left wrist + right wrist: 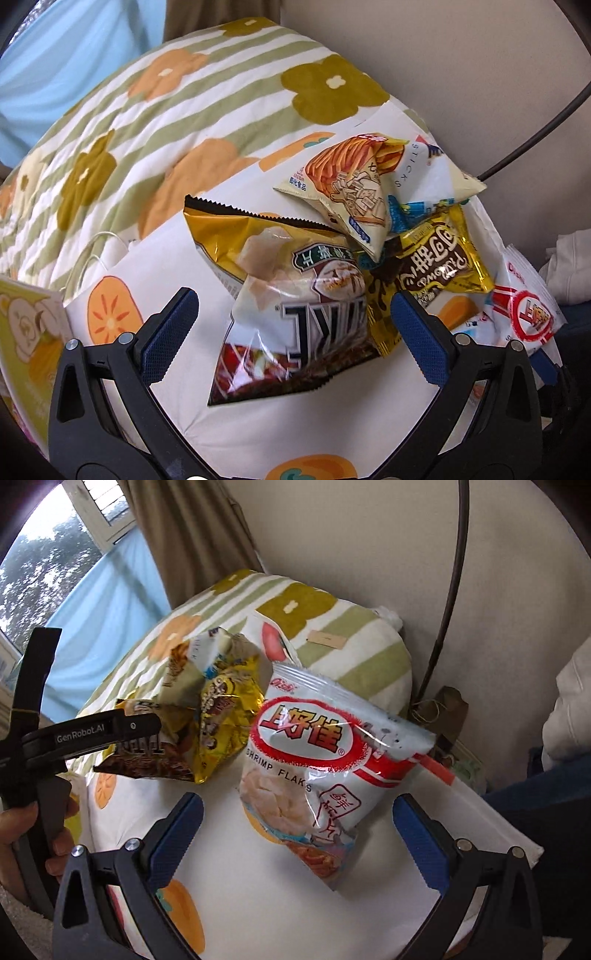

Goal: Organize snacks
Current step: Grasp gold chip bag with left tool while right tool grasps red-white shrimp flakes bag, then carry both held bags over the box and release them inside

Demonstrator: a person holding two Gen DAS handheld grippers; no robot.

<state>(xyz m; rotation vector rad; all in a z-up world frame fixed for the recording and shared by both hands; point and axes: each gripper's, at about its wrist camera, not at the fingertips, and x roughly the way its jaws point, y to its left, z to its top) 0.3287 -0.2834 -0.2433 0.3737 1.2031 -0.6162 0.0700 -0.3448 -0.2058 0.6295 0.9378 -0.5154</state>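
Several snack bags lie on a white paper bag with orange fruit prints (258, 435). In the left wrist view my left gripper (291, 306) is open around the near end of a gold-and-brown chip bag (280, 295). Beyond it lie a cream sticks bag (354, 184), a yellow cocoa snack bag (436, 258) and the red-and-white shrimp flakes bag (524, 306). In the right wrist view my right gripper (297, 812) is open, its blue pads on either side of the shrimp flakes bag (314, 760). The other bags are piled at left (207, 709). The left gripper's body (92, 733) shows there.
The paper bag (240, 886) rests on a bed with a green-striped flowered quilt (147, 110) and pillow (351, 657). A beige wall and a dark cable (450, 590) stand behind. A yellow cartoon box (26, 325) sits at left. A curtain and window are at upper left.
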